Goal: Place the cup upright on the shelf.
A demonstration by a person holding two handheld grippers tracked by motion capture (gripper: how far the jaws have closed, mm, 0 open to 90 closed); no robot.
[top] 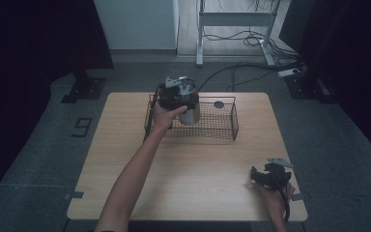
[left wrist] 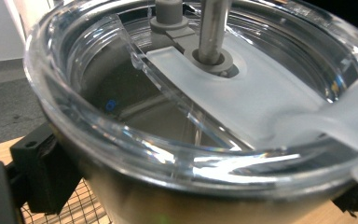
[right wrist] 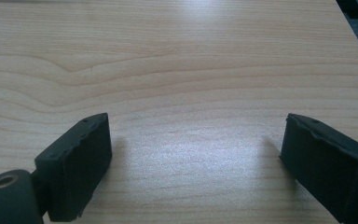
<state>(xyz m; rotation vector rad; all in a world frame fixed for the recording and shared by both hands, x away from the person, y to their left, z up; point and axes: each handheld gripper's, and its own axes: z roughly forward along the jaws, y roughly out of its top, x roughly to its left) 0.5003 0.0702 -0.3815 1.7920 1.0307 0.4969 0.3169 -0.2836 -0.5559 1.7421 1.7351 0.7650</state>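
A steel tumbler (top: 190,114) with a clear lid (left wrist: 242,107) and a metal straw (left wrist: 212,28) stands in the left half of a black wire basket (top: 224,126) at the table's far side. My left gripper (top: 174,99) is shut on the tumbler's upper body just below the lid, with one black pad (left wrist: 42,172) pressed against its side. I cannot tell whether the tumbler rests on the basket floor. My right gripper (top: 257,176) sits low over the near right corner of the table, open, with bare wood between its fingers (right wrist: 77,163).
A small dark round object (top: 218,104) lies by the basket's far wall. The wooden table (top: 193,179) is bare between basket and front edge. Cables, a desk frame (top: 200,38) and dark stands are on the floor beyond.
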